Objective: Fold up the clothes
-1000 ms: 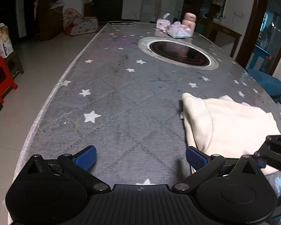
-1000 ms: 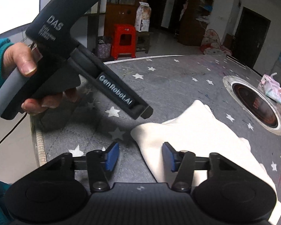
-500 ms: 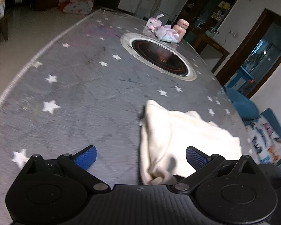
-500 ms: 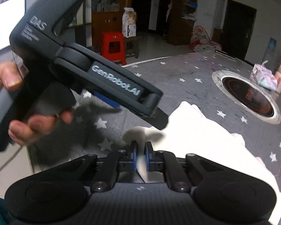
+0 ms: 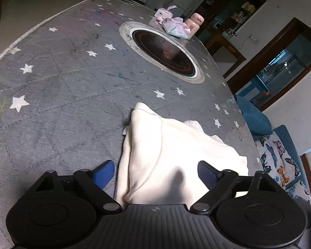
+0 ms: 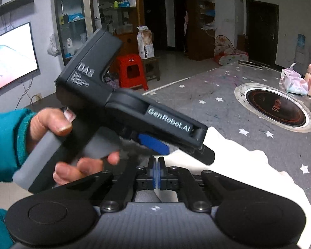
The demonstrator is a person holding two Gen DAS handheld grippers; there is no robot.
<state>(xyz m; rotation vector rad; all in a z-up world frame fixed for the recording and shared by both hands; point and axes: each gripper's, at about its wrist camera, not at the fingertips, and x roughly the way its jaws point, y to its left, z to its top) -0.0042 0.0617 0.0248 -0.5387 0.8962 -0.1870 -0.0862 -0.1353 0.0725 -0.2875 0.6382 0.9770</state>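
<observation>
Since a second ago, the right tongs (image 6: 156, 173) have shut on the near edge of the cream garment (image 5: 176, 145), and the left tongs (image 5: 156, 172) have swung over from bare quilted cloth to straddle the garment's near-left part. Those left tongs stand wide open, one blue pad off the fabric's left edge and the other over the cloth, gripping nothing. The garment lies bunched on the grey star-printed surface (image 5: 62, 83), near the front edge and well short of the round hob (image 5: 165, 51) set into it. A hand (image 6: 58, 137) in a teal sleeve holds the left tool just above the right one.

To do this step well, I judge the left tongs should come down onto the folded left edge and pinch all its layers, not only the top one. Both grips should then lift together and keep the edge taut, so the fold lands straight. A shallow bite risks the soft cloth slipping out mid-lift.
</observation>
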